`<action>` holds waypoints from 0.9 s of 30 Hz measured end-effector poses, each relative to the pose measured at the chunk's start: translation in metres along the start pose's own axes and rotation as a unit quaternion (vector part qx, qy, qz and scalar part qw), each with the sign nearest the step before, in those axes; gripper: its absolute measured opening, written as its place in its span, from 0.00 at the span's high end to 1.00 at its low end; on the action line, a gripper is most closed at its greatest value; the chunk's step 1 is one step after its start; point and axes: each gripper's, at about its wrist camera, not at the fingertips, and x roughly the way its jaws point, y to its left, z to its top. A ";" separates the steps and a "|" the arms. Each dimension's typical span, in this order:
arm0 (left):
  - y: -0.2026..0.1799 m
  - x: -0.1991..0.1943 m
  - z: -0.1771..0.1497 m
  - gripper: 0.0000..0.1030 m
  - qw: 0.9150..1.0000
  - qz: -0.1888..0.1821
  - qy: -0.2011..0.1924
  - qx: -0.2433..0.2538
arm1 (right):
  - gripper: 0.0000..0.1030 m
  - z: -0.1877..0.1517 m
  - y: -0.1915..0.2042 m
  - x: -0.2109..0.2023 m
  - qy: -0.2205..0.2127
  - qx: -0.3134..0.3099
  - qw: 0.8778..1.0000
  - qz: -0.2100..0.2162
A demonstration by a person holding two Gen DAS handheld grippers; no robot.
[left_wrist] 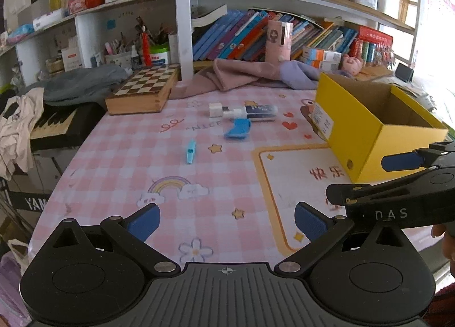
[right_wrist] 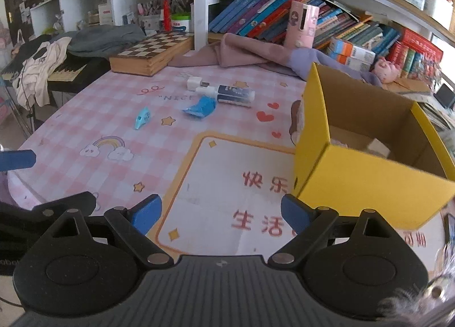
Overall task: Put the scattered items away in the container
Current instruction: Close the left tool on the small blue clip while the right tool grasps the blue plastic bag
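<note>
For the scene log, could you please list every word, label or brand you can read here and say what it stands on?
"NICE" on the pink checked tablecloth.
"快乐" and "生活" in red on the tablecloth's white panel.
"DAS" on the black right gripper body.
"YAM", cut off, on the black keyboard stand.
The white label on the yellow cardboard box, the white-and-navy tube and the book spines are too blurred to read.

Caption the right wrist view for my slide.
Open right gripper faces an open yellow cardboard box and scattered blue items.
</note>
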 end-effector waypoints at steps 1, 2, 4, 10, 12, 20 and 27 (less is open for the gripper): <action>0.000 0.003 0.003 0.01 1.000 0.002 -0.002 0.000 | 0.12 0.003 -0.001 0.003 -0.003 -0.001 1.000 0.001; 0.001 0.006 0.005 0.01 1.000 0.006 -0.004 0.000 | 0.12 0.007 -0.002 0.005 -0.007 -0.001 1.000 0.002; 0.001 0.012 0.011 0.01 1.000 0.019 -0.010 0.002 | 0.12 0.013 -0.004 0.008 -0.020 -0.004 1.000 0.002; 0.008 0.029 0.022 0.01 0.999 0.032 -0.010 -0.015 | 0.14 0.034 -0.011 0.022 -0.051 -0.013 0.999 0.000; 0.008 0.036 0.024 0.01 0.999 0.035 -0.004 -0.017 | 0.14 0.040 -0.014 0.030 -0.049 -0.012 0.999 0.006; 0.017 0.069 0.034 0.06 0.996 0.079 0.017 -0.026 | 0.23 0.065 -0.017 0.069 -0.026 -0.020 0.998 0.048; 0.021 0.106 0.046 0.17 0.995 0.096 0.025 -0.002 | 0.25 0.083 -0.010 0.110 -0.006 -0.017 0.998 0.059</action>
